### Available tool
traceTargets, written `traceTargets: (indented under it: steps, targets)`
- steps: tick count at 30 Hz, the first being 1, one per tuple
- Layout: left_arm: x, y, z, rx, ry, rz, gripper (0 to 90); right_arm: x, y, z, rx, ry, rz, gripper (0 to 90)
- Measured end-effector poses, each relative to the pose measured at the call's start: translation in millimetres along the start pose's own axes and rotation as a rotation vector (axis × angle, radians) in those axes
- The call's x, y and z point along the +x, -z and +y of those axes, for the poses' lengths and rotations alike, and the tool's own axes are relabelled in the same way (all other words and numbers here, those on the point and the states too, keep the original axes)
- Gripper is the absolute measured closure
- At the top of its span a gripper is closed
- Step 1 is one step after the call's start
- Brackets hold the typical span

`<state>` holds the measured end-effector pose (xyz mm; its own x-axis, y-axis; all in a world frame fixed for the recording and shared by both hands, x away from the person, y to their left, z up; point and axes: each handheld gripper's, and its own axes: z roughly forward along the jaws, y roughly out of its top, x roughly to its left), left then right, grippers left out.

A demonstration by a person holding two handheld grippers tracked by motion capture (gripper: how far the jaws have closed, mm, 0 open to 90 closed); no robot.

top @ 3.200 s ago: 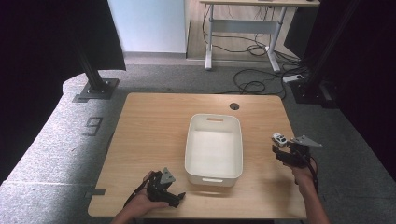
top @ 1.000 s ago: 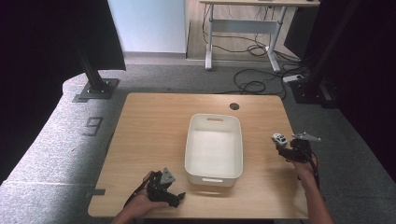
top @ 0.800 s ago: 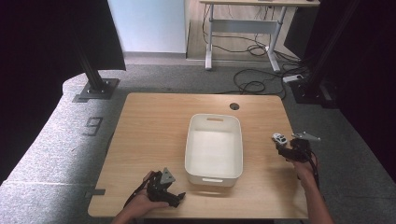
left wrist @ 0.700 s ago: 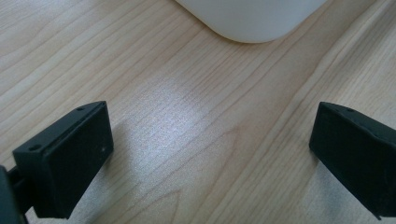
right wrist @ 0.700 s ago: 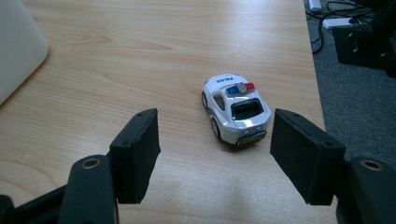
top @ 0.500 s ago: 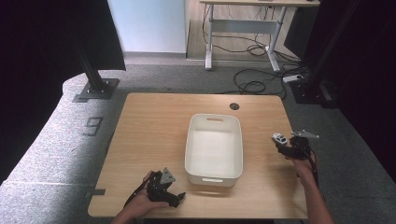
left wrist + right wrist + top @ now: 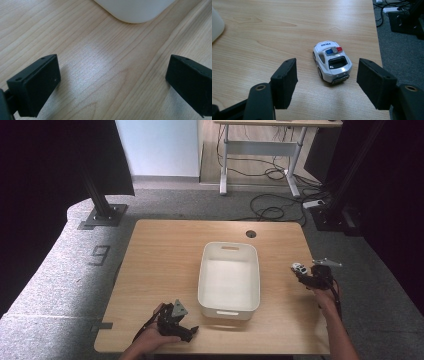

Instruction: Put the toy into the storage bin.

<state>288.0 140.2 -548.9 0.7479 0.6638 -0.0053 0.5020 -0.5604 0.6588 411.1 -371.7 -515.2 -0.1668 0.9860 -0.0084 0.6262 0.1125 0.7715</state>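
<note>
Two hand-held grippers over the tabletop (image 7: 165,250). Right hand-held gripper (image 7: 327,75) released, jaws wide either side of the toy police car (image 7: 332,61), not touching; car at the bin's (image 7: 229,306) 3 o'clock. Left hand-held gripper (image 7: 112,75) released, at the bin's 7 o'clock.

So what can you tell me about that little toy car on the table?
The toy police car is small and white, looks like glossy plastic, with dark windows, POLICE lettering and a blue-and-red light bar on the roof. It stands upright on its wheels on the wooden table, near the right edge. The right gripper has open jaws just short of it, not touching.
</note>
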Motion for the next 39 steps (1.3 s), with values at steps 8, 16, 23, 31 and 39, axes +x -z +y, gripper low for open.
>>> traceTargets:
  steps: [8,16,23,31,39]
  targets:
    - [0.1,-0.4,0.6,0.000,0.001,0.001,0.0,-4.0,-2.4,1.1,0.002,-0.004,-0.007,31.4]
    - [0.4,-0.9,1.2,0.000,0.001,0.001,0.0,-9.5,-7.2,0.7,-0.001,-0.015,-0.012,31.4]
    - [0.5,-1.1,1.5,0.000,0.001,0.001,0.0,-13.8,-9.8,1.0,-0.010,-0.031,0.001,31.4]
    - [0.3,-1.4,1.7,0.000,0.003,0.003,0.0,-15.9,-12.0,4.6,-0.006,-0.023,0.016,30.3]
    - [-0.1,-1.8,2.1,0.000,0.008,0.007,0.0,-13.2,-17.1,8.8,-0.001,-0.008,0.017,30.1]
